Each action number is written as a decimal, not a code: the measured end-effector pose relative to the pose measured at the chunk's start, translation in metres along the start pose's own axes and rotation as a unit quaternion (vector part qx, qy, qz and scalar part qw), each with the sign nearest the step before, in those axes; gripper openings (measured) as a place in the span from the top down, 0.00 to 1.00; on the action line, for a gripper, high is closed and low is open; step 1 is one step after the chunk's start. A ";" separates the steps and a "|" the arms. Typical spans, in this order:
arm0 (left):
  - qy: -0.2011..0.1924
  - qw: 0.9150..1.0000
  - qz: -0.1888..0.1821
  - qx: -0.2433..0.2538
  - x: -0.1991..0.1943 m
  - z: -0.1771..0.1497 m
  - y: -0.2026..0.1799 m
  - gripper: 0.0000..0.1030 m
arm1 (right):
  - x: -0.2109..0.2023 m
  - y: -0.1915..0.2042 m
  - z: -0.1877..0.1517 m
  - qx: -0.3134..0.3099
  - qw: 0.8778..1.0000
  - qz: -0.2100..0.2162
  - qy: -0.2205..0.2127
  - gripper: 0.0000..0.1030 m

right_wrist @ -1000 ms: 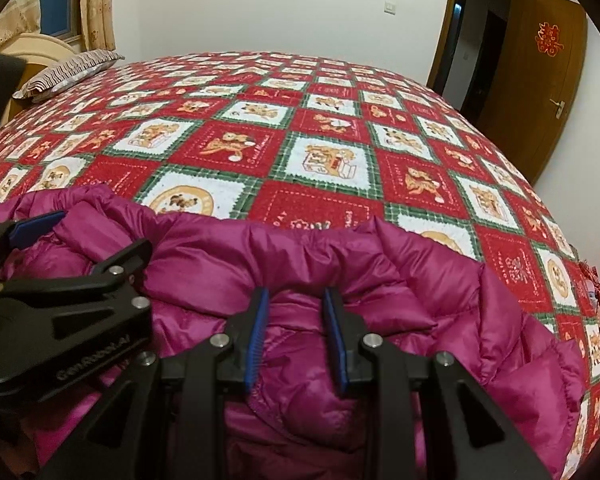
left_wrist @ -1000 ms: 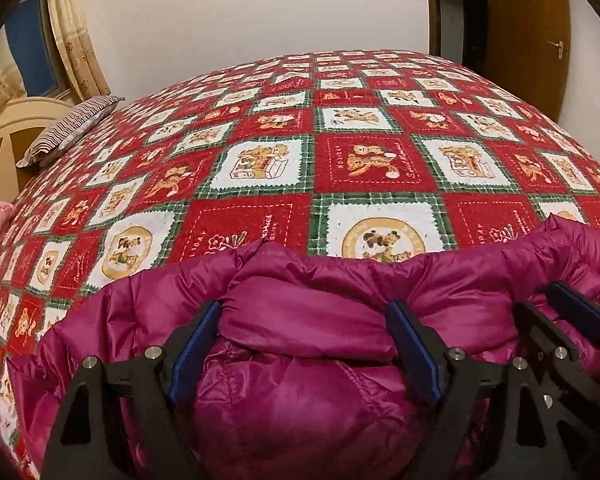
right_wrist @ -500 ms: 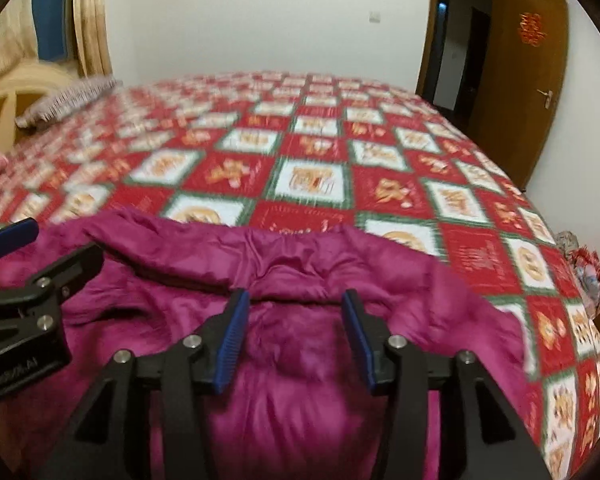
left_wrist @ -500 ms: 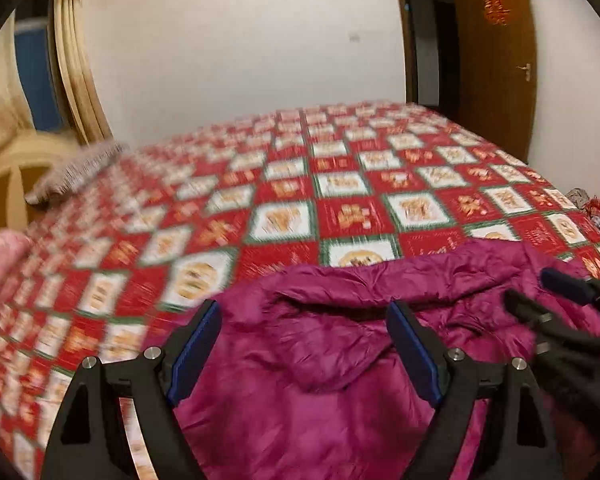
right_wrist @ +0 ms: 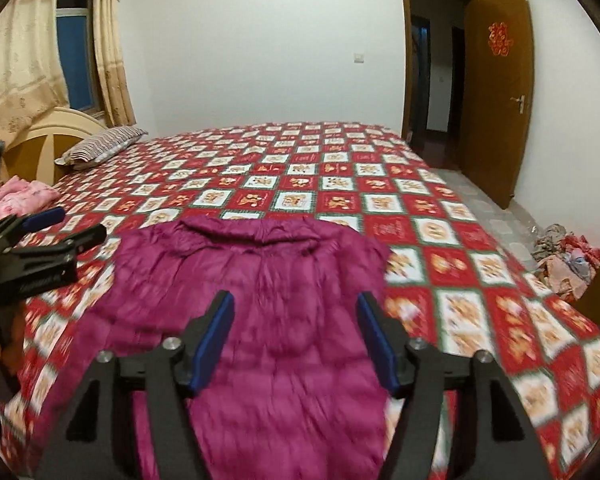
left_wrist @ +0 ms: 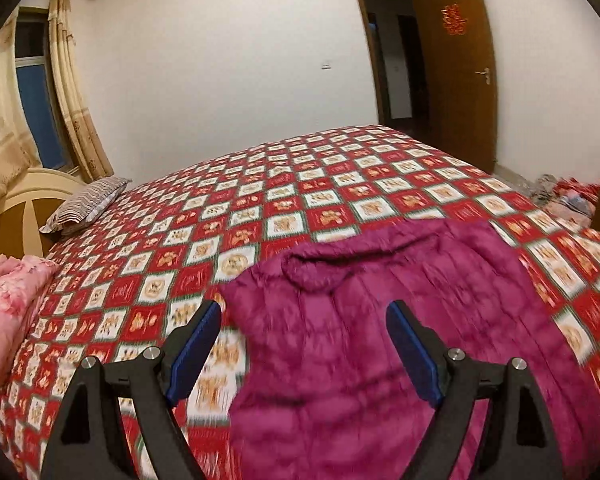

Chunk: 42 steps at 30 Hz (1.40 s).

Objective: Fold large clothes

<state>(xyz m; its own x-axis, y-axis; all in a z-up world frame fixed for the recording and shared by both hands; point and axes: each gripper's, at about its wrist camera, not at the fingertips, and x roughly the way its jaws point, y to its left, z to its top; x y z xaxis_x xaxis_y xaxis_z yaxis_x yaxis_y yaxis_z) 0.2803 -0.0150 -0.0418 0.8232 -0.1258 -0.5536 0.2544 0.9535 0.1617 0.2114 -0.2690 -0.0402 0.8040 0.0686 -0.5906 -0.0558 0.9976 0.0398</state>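
The magenta down jacket lies on the near part of the bed, folded to a long narrow panel with its collar end at the far side, and neither tool has hold of it — so the fold just laid looks finished and this reads as the pause between folds. The left gripper hangs above the jacket's left edge with its jaws wide apart and nothing between the pads; the right gripper hovers over the middle of the jacket, its jaws opening, likewise clear of the fabric. The next move, as I judge it, calls for both to come down on one end of the panel, most likely the near hem, which lies below both frames, pinch through the puffy layers and carry that end toward the collar; the filling is springy and slippery, so a shallow bite could let the layers slide apart. The surface is a bedspread of red, white and green squares with small bear pictures, soft and free of clutter around the jacket. On the left lies a pink folded garment; farther off a striped pillow rests by the cream headboard. Beyond are curtains, a white wall and an open brown door on the right, with a heap of cloth on the floor.
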 end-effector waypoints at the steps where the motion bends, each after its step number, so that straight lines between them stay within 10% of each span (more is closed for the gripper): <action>1: -0.002 1.000 -0.014 0.004 -0.012 -0.010 0.002 0.18 | -0.013 -0.003 -0.007 0.000 1.000 -0.003 -0.003 0.30; 9: 0.014 0.998 -0.064 0.010 -0.077 -0.106 0.027 0.18 | -0.077 -0.035 -0.091 0.029 0.998 -0.055 0.024 0.22; 18: 0.117 0.982 -0.106 -0.107 -0.080 -0.216 0.049 0.18 | -0.061 -0.046 -0.162 0.073 0.990 -0.045 0.108 0.22; 34: 0.156 0.957 -0.179 -0.166 -0.079 -0.261 0.051 0.18 | -0.035 -0.037 -0.220 0.060 0.978 0.031 0.200 0.22; 38: 0.160 0.956 -0.191 -0.152 -0.079 -0.259 0.046 0.43 | -0.037 -0.031 -0.223 0.034 0.977 0.027 0.206 0.37; 42: 0.167 0.950 -0.203 -0.169 -0.074 -0.261 0.052 0.76 | -0.040 -0.031 -0.220 0.050 0.976 0.055 0.205 0.80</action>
<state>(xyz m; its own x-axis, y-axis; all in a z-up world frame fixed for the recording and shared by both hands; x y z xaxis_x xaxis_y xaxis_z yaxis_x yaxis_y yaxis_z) 0.0999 0.1157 -0.2053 0.4709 -0.4626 -0.7511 0.2931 0.8851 -0.3614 0.0507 -0.3033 -0.1953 0.4913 0.1885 -0.8504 -0.0539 0.9810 0.1864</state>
